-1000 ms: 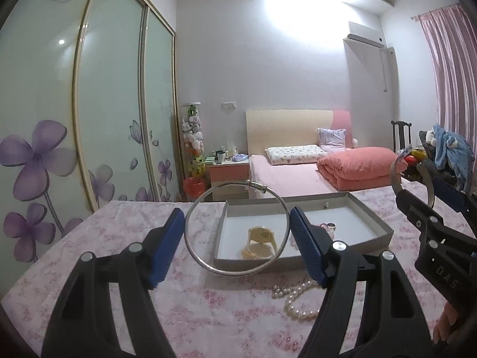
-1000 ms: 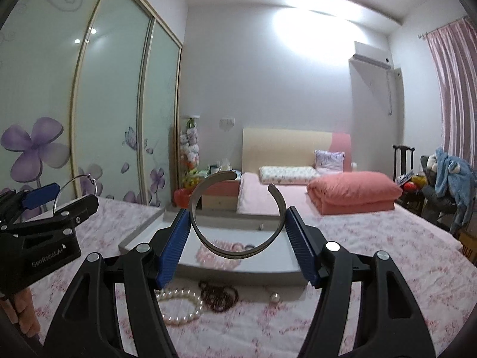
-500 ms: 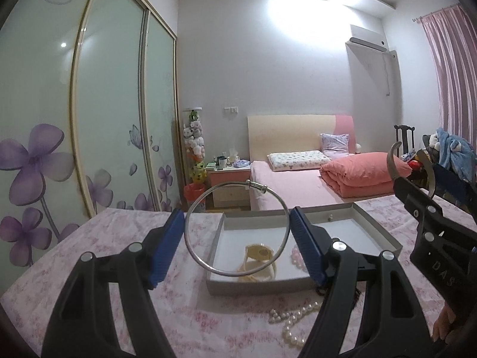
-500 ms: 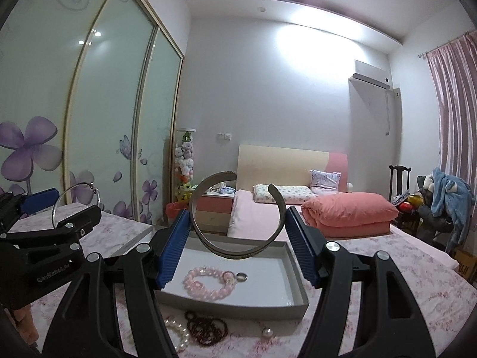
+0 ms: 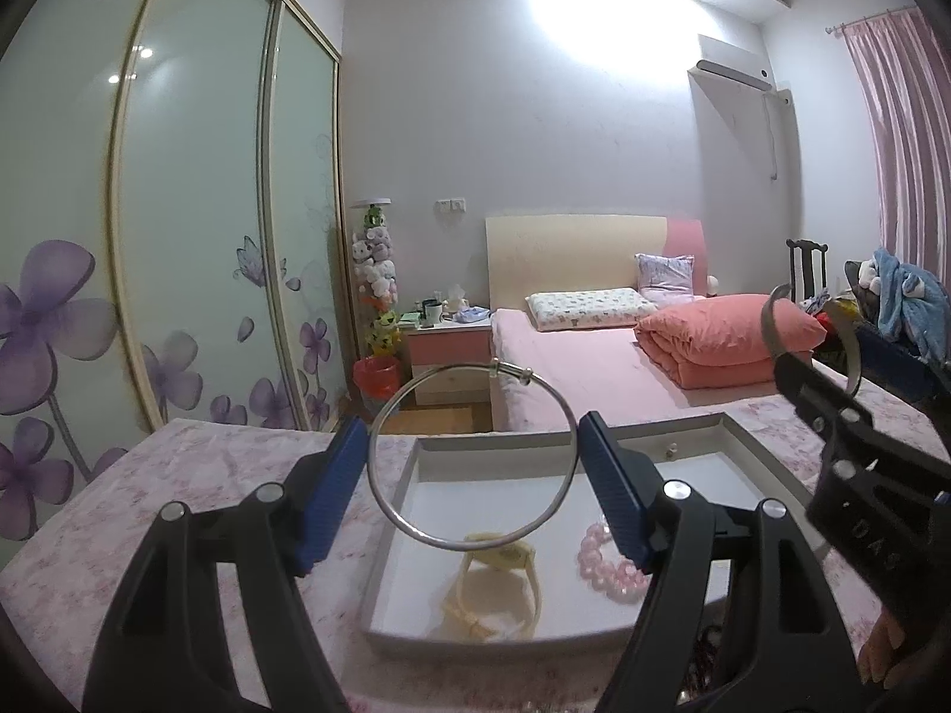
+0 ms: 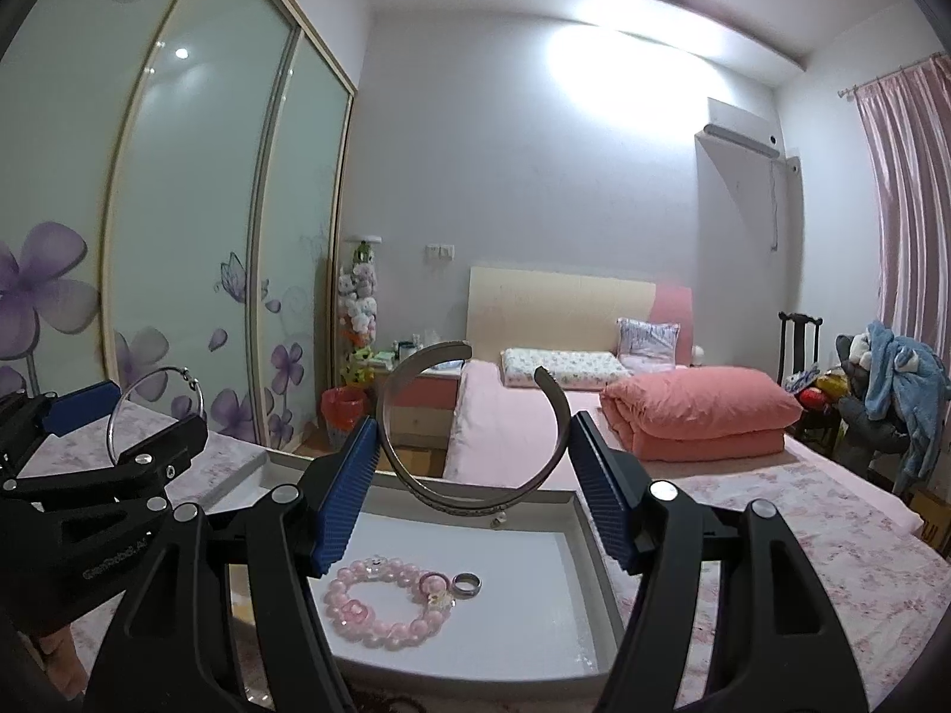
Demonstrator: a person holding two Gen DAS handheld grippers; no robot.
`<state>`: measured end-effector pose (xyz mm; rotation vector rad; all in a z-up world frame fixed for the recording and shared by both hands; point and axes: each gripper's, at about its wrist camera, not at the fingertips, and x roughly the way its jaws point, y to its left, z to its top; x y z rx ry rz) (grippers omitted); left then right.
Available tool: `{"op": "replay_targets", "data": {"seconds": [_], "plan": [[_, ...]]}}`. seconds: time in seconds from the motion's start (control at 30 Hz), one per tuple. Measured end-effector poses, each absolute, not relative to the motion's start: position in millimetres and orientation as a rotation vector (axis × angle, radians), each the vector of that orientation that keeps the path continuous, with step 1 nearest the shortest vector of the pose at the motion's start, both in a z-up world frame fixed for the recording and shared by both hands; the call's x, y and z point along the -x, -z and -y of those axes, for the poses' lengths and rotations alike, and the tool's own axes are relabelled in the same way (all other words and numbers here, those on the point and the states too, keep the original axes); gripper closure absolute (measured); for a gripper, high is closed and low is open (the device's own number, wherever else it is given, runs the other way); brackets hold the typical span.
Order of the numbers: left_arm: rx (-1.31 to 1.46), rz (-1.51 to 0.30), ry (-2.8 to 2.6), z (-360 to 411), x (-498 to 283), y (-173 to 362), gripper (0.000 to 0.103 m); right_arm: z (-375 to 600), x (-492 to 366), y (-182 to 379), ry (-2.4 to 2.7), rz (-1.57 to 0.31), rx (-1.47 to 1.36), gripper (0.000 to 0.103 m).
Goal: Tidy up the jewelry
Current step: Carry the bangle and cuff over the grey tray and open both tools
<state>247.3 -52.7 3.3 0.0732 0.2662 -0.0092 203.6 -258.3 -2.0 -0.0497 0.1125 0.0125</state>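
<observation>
The left tool (image 5: 469,475) is closed on a thin silver bangle (image 5: 471,457) — its blue pads press the ring from either side and hold it upright, clasp at the top, raised over the near left part of a shallow white tray (image 5: 737,431). The right tool (image 6: 472,475) grips a wide silver cuff bracelet (image 6: 469,490) the same way, the gap in the cuff turned upward, held above the tray's far rim as that view shows it.

In the tray under the left tool lies a pale yellow watch (image 5: 505,579), with a pink bead bracelet (image 6: 386,600) to its right. From the right wrist view a small silver ring (image 6: 466,584) lies just beside the pink beads, and a tiny earring or stud (image 6: 499,518) sits near the far wall. The tray rests on a table (image 5: 119,535) under a pink floral cloth, and a dark beaded strand (image 5: 707,641) shows on the cloth just outside the near right corner of the tray, mostly hidden.

Beyond the table stands a bed (image 6: 594,416) with a folded coral quilt (image 6: 701,416) — a floral sliding wardrobe (image 6: 178,237) fills the left wall
</observation>
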Motion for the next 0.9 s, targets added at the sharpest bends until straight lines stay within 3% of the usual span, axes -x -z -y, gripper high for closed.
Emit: {"op": "replay_targets", "data": {"seconds": [0.47,0.7,0.77,0.9], "plan": [[-0.003,-0.483,0.064,46,-311,34,0.032,261,-253,29,-0.067,-0.372,0.006,0.037],[-0.015,-0.510,0.089,48,-318,43,0.031,262,-260,35,-0.092,-0.423,-0.016,0.036],[-0.007,-0.526,0.092,46,-321,45,0.031,265,-263,33,-0.091,-0.422,-0.021,0.031],[-0.003,-0.524,0.087,45,-322,44,0.025,265,-264,30,-0.095,-0.415,-0.033,0.029]]}}
